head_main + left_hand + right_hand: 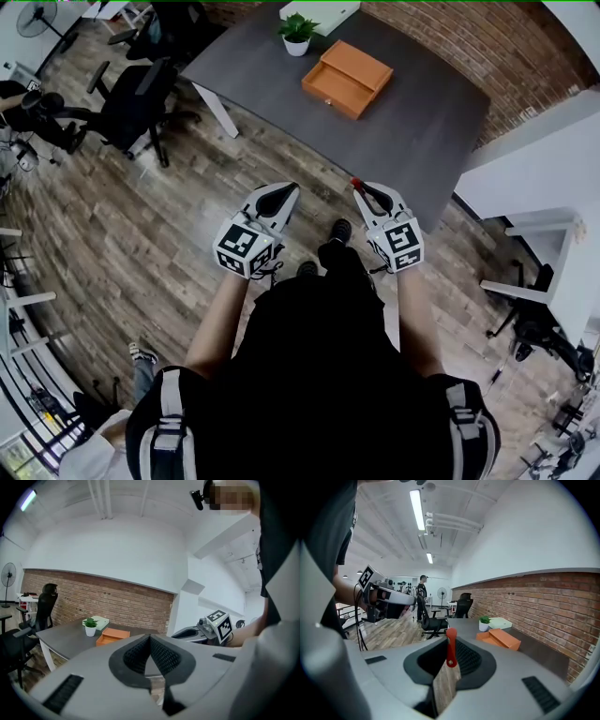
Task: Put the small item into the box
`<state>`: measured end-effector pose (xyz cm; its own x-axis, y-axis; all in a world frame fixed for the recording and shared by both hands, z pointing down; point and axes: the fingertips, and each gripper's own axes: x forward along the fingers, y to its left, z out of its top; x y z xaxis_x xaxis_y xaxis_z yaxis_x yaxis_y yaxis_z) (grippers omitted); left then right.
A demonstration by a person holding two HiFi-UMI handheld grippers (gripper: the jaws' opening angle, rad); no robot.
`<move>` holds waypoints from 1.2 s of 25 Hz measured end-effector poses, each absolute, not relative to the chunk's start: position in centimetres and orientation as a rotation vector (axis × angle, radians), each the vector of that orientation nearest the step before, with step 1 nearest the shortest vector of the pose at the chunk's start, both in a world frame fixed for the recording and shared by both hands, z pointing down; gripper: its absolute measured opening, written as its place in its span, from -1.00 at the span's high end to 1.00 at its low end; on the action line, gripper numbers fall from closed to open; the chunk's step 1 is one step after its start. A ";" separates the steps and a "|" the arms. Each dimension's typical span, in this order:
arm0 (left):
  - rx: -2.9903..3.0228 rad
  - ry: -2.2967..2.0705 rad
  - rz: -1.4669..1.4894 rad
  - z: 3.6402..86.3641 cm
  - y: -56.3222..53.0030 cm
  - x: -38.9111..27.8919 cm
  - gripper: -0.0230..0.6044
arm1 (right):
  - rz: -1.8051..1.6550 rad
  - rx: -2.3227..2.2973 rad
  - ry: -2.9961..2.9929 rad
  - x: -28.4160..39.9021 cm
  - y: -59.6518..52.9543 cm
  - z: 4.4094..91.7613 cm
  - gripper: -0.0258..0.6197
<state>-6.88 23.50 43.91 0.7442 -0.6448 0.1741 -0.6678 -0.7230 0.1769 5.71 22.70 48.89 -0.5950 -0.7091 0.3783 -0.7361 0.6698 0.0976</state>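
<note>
The carrying step was in hand: the right gripper (361,188) (451,637) had its jaws clenched on a small red item (355,183) (451,649), which stood upright between the pads, its tip poking past the fingertips. The left gripper (286,190) (150,638) was pinched together on nothing. The orange box (347,79) (499,638) (112,635) lay open-topped on the grey table (422,127), well ahead of both sets of fingers, with a potted plant (297,33) just beyond it. Next, I judged, the right fingers needed bringing over the box before letting go. No writing was readable, only square markers (246,246) on the cubes
</note>
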 end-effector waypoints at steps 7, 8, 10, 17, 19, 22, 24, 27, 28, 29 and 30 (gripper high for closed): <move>2.711 -1.033 0.167 43.9 20.2 -5.6 0.86 | 0.111 1.131 -2.501 6.8 19.2 49.1 0.72; 2.709 -1.031 0.171 44.0 19.7 -5.3 0.86 | 0.113 1.130 -2.501 6.9 18.7 49.1 0.72; 2.699 -1.030 0.173 44.3 18.4 -4.8 0.86 | 0.122 1.127 -2.505 7.3 17.7 49.2 0.72; 2.680 -1.061 0.186 44.5 13.3 -2.5 0.86 | 0.157 1.095 -2.515 9.3 13.0 50.1 0.72; 2.668 -1.079 0.192 44.5 12.1 -2.1 0.86 | 0.163 1.078 -2.521 9.8 11.6 50.3 0.72; 2.651 -1.110 0.203 44.3 10.2 -1.3 0.86 | 0.166 1.045 -2.535 10.5 9.4 50.5 0.72; 2.639 -1.128 0.208 44.2 8.9 -0.8 0.86 | 0.169 1.026 -2.544 11.0 8.0 50.5 0.72; 2.621 -1.157 0.216 44.1 7.2 0.0 0.86 | 0.173 0.994 -2.561 11.6 5.9 50.6 0.72; 2.618 -1.166 0.221 44.0 6.7 0.3 0.86 | 0.173 0.983 -2.568 11.7 5.2 50.6 0.72; 2.616 -1.176 0.227 44.0 6.2 0.5 0.86 | 0.174 0.971 -2.575 11.9 4.7 50.7 0.72; 2.613 -1.186 0.232 44.0 5.8 0.8 0.86 | 0.175 0.958 -2.581 12.1 4.2 50.8 0.72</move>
<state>0.85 5.78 43.99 0.6536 -0.7140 0.2509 -0.7559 -0.6320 0.1706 12.06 4.19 50.83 -0.6950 -0.6027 0.3921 -0.6500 0.7598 0.0157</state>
